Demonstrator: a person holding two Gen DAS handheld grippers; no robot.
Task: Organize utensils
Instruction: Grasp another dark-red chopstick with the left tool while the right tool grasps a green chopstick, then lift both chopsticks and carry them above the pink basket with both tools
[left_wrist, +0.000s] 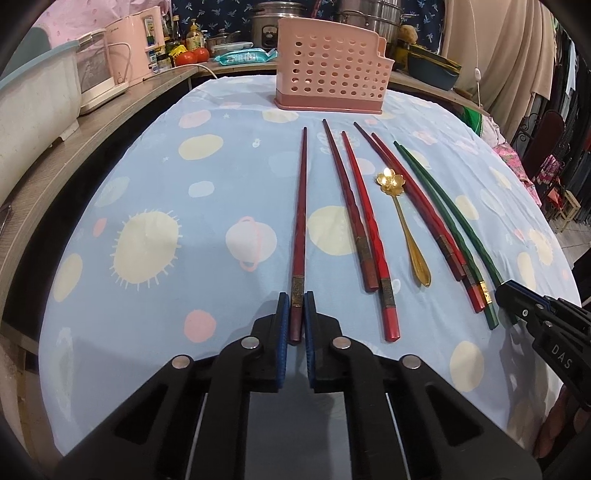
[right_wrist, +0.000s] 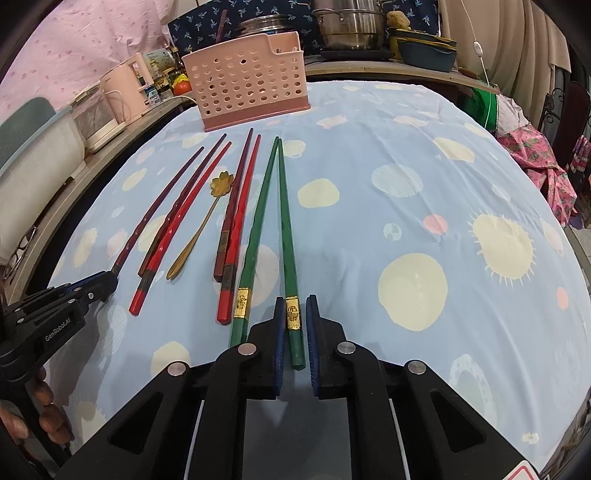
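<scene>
Currently: my left claw (left_wrist: 296, 314) grips the dark red chopstick (left_wrist: 300, 225); my right claw (right_wrist: 294, 325) grips a green chopstick (right_wrist: 287, 236). Both lie on the cloth (left_wrist: 166, 184), the spoon (left_wrist: 400, 218) between, the pink holder (left_wrist: 328, 70) beyond.

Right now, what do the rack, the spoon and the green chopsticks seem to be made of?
Rack: matte pink plastic, moulded with rows of holes. Spoon: gold-coloured metal, glinting at its flower end. Green chopsticks: probably lacquered wood or plastic, smooth sheen, with gold bands.
</scene>
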